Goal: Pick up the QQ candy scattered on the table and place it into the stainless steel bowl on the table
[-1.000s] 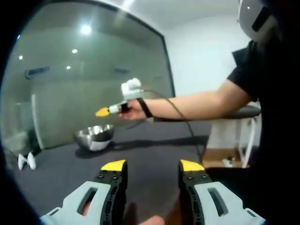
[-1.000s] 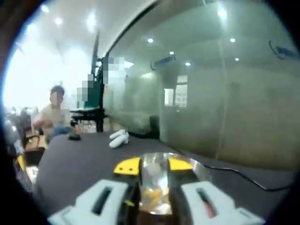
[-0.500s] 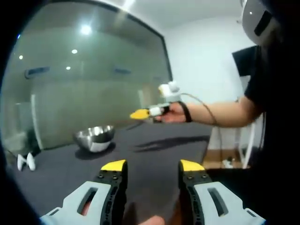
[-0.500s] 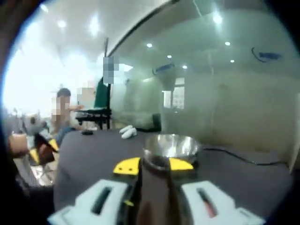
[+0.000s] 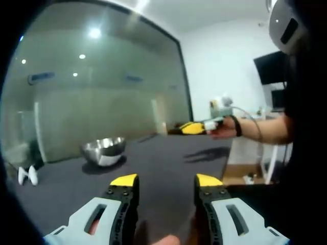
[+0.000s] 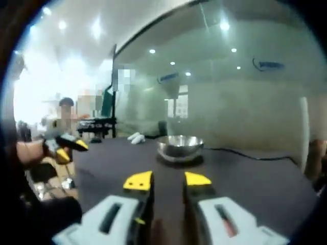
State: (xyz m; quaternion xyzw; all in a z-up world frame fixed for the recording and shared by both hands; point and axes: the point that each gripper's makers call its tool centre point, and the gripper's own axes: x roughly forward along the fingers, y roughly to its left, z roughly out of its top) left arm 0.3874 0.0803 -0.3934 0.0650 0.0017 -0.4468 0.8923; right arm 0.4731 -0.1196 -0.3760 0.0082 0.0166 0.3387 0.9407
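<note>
In the left gripper view the left claw (image 5: 166, 179) hangs released above the dark surface (image 5: 168, 163), jaws well apart, just as a second ago. The stainless steel bowl (image 5: 103, 149) sits at ten o'clock on that surface. The right claw (image 5: 190, 127), then poised above the bowl, has swung away to two o'clock, held out level in the person's hand (image 5: 223, 128). In the right gripper view the right claw (image 6: 167, 180) stands released with a narrow gap; the bowl (image 6: 179, 147), formerly right under its tips with orange candy inside, now sits farther off at twelve o'clock. White objects (image 6: 135, 137) lie beyond at eleven.
</note>
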